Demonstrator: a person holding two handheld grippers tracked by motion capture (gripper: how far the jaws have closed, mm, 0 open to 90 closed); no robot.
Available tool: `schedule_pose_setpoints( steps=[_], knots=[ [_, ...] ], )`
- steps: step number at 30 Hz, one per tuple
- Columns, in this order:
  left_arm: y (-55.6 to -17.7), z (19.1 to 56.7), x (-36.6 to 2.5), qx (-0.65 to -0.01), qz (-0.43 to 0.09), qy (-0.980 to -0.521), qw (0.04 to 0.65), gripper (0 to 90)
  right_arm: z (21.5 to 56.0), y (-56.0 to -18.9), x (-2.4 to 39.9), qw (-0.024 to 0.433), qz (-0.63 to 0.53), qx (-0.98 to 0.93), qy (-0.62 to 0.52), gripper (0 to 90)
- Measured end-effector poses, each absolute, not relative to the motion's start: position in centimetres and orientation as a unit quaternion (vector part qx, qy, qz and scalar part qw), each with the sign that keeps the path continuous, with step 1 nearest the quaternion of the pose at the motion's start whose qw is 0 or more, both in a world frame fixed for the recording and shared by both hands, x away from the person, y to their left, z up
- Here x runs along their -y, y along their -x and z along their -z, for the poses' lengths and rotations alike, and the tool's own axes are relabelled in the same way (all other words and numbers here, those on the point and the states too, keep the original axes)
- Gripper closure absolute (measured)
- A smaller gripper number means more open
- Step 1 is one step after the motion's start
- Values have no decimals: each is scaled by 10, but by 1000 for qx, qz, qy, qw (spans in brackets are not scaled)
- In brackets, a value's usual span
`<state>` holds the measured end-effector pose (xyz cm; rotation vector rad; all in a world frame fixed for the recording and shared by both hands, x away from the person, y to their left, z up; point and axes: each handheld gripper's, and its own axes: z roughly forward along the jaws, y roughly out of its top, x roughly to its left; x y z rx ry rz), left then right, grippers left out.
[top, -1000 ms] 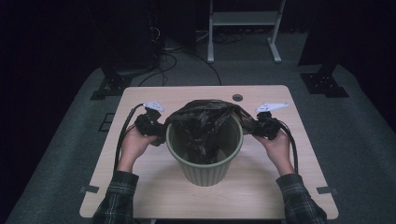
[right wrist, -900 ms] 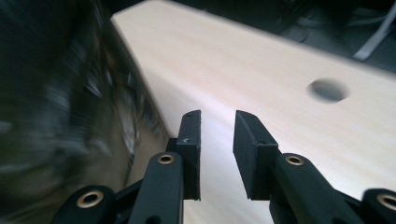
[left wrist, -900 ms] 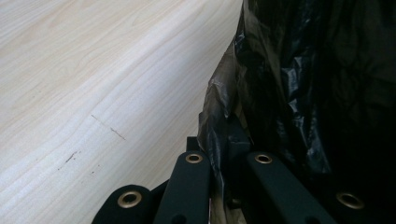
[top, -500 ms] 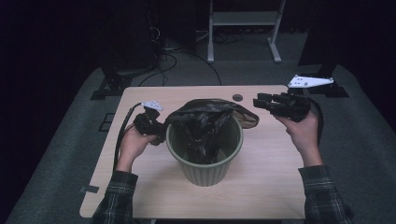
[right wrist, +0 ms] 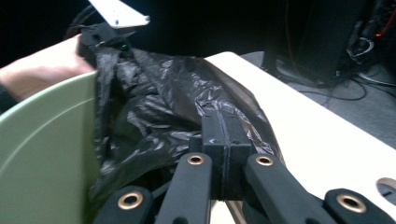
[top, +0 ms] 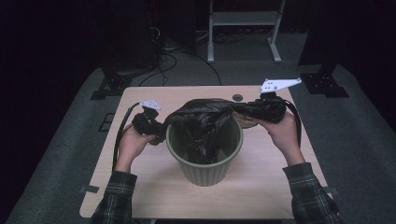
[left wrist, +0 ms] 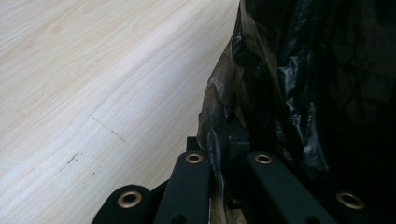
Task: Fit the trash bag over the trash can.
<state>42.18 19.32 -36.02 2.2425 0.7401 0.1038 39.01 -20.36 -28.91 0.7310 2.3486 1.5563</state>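
Both grippers, left gripper (top: 161, 129) and right gripper (top: 239, 108), pinch the crinkly black plastic bag (top: 201, 122) above the round green plastic bin (top: 204, 161). The bag's edge is not yet folded over the bin's rim.

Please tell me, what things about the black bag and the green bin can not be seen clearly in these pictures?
- Floor of the green bin: high view, covered by the black bag.
- Bag's opening: folds hide it in every view.
- Bag film between the right gripper pads: right gripper view, pads pressed together.
- Bin's far wall: left gripper view, behind the bag.

Dark lab, lone wooden table (top: 140, 154), floor cables (top: 168, 53), metal stand (top: 243, 21)
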Motion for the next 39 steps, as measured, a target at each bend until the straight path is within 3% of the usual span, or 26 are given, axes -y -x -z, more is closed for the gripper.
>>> schedule_pose_setpoints(
  steps=[21,39],
  knots=[
    [-410,343,-200,-288,-53,-874,388,896,310,-289,215,56,-557,-812,-168,900],
    [-404,339,-205,-287,-59,-872,392,897,351,-256,169,-10,-512,-851,-116,900]
  ],
)
